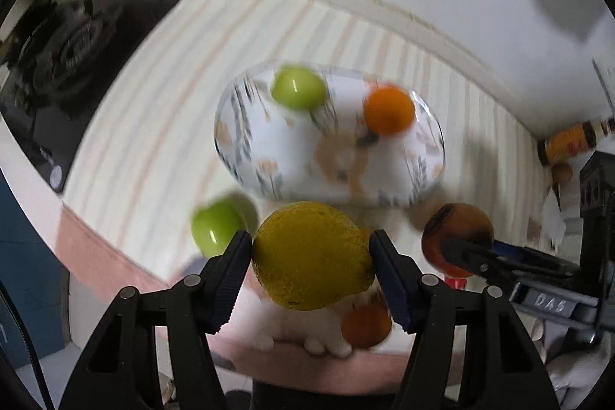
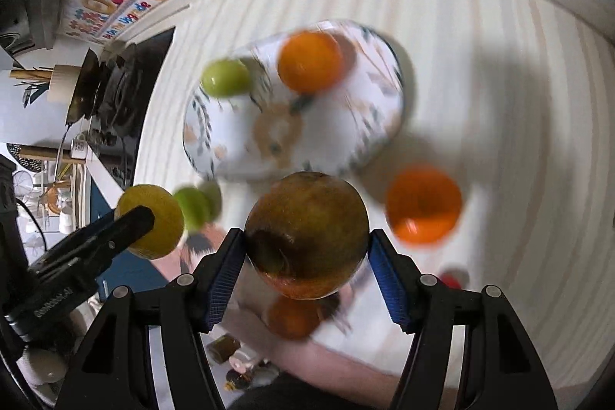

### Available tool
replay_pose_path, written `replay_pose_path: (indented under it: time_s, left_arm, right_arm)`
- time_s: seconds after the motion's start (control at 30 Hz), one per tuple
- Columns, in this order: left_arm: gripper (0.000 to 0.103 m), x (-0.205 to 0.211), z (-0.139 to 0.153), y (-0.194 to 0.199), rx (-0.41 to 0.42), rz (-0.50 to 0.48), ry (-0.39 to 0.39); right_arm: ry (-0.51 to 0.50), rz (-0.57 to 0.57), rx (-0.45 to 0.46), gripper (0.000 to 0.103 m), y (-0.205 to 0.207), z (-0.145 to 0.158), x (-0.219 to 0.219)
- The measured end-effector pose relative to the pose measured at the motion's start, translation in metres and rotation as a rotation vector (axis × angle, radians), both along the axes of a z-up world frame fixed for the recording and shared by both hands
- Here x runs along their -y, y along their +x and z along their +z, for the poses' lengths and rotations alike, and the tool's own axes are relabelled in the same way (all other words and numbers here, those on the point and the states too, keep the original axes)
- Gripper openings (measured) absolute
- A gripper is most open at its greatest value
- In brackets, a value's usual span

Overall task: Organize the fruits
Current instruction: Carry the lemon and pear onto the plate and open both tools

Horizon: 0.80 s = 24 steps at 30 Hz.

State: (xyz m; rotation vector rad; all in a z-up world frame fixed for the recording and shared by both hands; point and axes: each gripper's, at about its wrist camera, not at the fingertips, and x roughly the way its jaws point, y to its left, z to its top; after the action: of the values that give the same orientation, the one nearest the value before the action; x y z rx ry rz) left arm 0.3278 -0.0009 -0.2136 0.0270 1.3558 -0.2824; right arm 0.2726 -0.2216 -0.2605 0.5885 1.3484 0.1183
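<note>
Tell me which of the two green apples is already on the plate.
The green apple at the far left rim of the patterned plate, beside the orange. The other green apple lies on the striped counter, off the plate's near edge.

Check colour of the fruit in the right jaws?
Brownish-green with an orange underside: fruit, clearest in the right wrist view.

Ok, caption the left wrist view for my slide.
Left claw grips a lemon above a patterned plate holding a green apple and an orange.
</note>
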Motion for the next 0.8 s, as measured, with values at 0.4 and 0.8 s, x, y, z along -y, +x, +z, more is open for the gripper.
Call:
replay_pose_path:
  time_s: [0.4,0.8]
  left_arm:
    - [0.042,-0.015,-0.056,0.095,-0.115,0.044,0.054]
    - [0.045,-0.009,-0.064,0.107,-0.134,0.046,0.061]
  right_arm:
    - [-0.054,0.087,-0.029,0.068,0.096,-0.039,-0.042]
    - [0.013,0.060,-0.085,0.076,0.102,-0.061,-0.034]
